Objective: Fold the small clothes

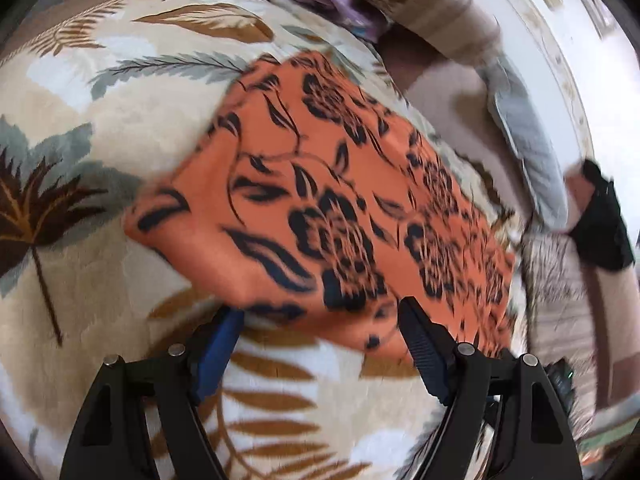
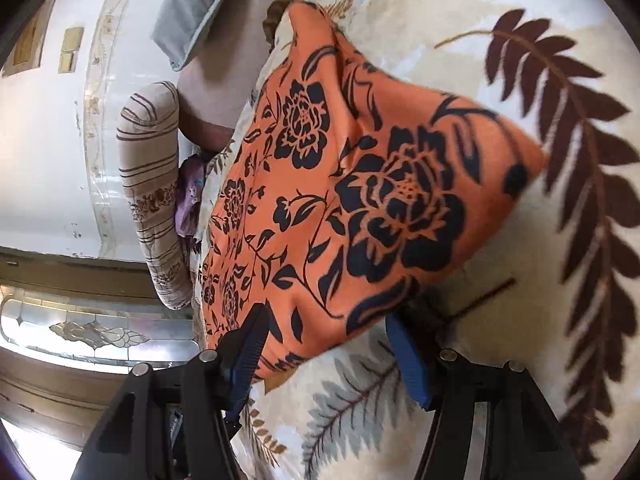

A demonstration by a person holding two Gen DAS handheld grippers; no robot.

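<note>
Jaws spread and pinching nothing, the left gripper point(image 1: 320, 316) in the left wrist view hangs just over the near edge of the orange cloth with a black flower print point(image 1: 332, 208), which lies on the cream leaf-patterned blanket point(image 1: 100, 128) with its long axis running away up-right. In the right wrist view the right gripper point(image 2: 324, 328) likewise stands open, straddling the cloth's nearest corner, so neither hand looks clearly nearer.

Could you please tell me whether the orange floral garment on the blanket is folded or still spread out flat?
Folded: the orange floral garment lies as a compact, thick rectangle with rounded, doubled edges on the leaf-patterned blanket.
</note>
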